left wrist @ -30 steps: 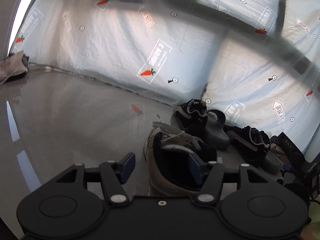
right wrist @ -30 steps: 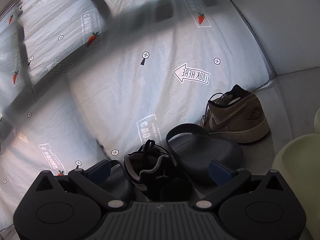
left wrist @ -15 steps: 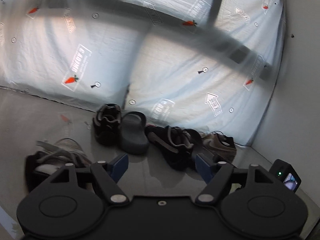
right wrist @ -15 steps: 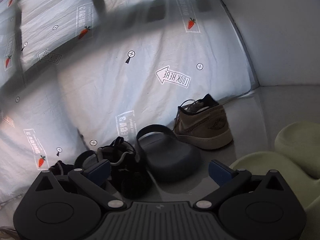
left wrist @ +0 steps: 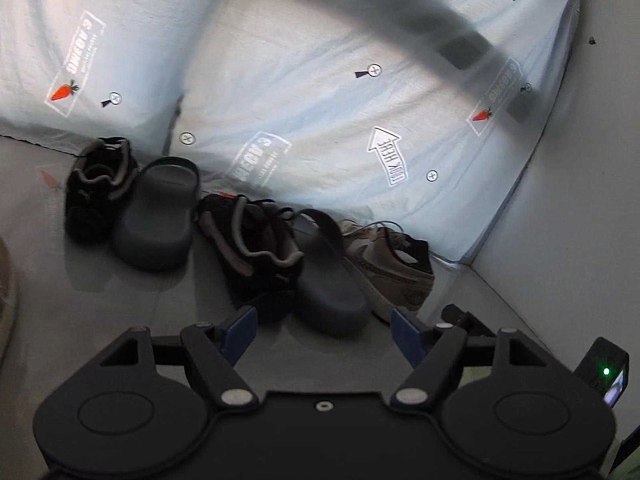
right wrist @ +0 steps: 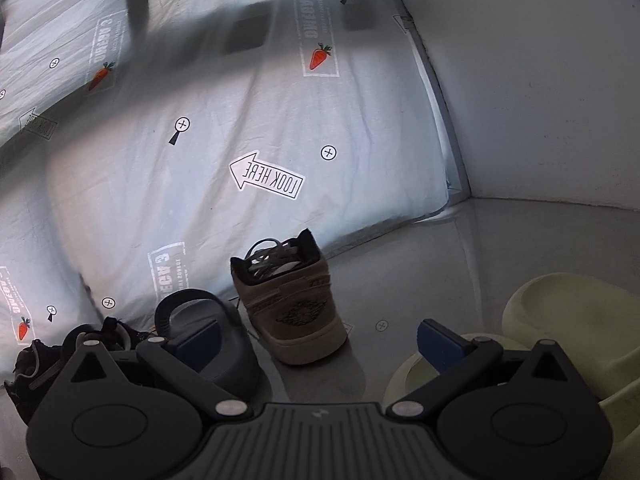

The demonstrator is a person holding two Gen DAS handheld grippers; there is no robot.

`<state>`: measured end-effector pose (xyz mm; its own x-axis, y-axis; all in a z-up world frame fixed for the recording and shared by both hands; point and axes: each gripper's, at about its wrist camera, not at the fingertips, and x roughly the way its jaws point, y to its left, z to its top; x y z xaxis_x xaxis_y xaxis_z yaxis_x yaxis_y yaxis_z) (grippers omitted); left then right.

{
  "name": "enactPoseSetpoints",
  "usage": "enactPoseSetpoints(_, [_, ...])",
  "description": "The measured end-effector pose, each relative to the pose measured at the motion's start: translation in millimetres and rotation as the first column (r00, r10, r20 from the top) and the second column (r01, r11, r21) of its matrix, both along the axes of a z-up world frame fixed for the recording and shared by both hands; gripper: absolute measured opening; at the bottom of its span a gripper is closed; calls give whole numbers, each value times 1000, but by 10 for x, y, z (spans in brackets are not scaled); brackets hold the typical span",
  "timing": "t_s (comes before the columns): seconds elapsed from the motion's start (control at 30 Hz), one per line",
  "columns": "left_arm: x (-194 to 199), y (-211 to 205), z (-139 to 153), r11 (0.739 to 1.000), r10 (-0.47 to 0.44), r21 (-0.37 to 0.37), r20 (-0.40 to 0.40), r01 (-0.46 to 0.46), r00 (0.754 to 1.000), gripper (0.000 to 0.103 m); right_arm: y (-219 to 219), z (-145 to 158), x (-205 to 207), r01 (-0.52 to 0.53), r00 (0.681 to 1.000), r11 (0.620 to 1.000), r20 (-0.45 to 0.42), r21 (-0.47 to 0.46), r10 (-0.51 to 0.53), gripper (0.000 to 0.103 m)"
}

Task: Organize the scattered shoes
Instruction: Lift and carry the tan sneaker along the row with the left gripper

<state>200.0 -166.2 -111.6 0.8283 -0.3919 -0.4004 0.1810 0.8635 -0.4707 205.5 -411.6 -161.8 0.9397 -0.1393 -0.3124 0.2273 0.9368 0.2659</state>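
Observation:
Shoes stand in a row on the grey floor against a printed white sheet. From the left: a black sneaker, a dark grey slide, a second black sneaker, a second grey slide and a brown sneaker. My left gripper is open and empty just in front of the second slide. My right gripper is open and empty, close behind the brown sneaker, with the grey slide at its left finger. Pale green slides lie at the right.
The printed sheet hangs behind the shoes. A white wall closes the corner at the right. A light sneaker's edge shows at the far left. The other gripper's camera sits at the lower right.
The left gripper has swung right, away from the light sneaker, and moved closer to the row of shoes. The right gripper has turned right too, toward the brown sneaker and green slides.

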Motion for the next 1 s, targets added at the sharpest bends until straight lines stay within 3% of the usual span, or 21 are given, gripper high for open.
enactPoseSetpoints(0.17, [625, -492, 47, 1000, -9, -15, -20, 9, 1000, 74, -16, 3, -50, 2, 999, 1000, 33, -4, -1, 103])
enactPoseSetpoints(0.4, [1486, -1130, -92, 990, -26, 136, -67, 35, 997, 69, -53, 28, -159, 83, 995, 996, 65, -24, -81, 103])
enactPoseSetpoints(0.47, [1637, -1234, -178, 988, -15, 154, -98, 30, 995, 73, -62, 28, -148, 114, 992, 993, 50, -35, -112, 103])
enactPoseSetpoints(0.57, [1785, -1290, -220, 992, -12, 124, -108, 26, 994, 71, -72, 21, -149, 120, 992, 992, 49, -41, -118, 103])
enactPoseSetpoints(0.7, [1966, -1411, -260, 988, -9, 154, -150, 33, 989, 71, -76, 12, -150, 131, 990, 991, 47, -40, -130, 103])
enactPoseSetpoints(0.77, [2073, -1468, -283, 986, -9, 165, -172, 37, 985, 79, -69, 9, -151, 131, 991, 991, 47, -39, -129, 103])
enactPoseSetpoints(0.87, [2208, -1476, -330, 993, -27, 106, -231, 53, 973, 80, -56, 8, -157, 133, 990, 990, 47, -40, -131, 103])
enactPoseSetpoints(0.93, [2255, -1447, -423, 998, -37, 29, -266, 47, 963, 80, -47, 6, -160, 135, 990, 990, 48, -40, -133, 103])
enactPoseSetpoints(0.97, [2261, -1436, -448, 999, -41, 8, -275, 45, 961, 78, -42, 5, -161, 136, 990, 990, 48, -40, -134, 103])
enactPoseSetpoints(1.0, [2251, -1420, -457, 998, -59, -20, -275, 56, 960, 69, -42, 2, -161, 138, 989, 990, 49, -40, -136, 103])
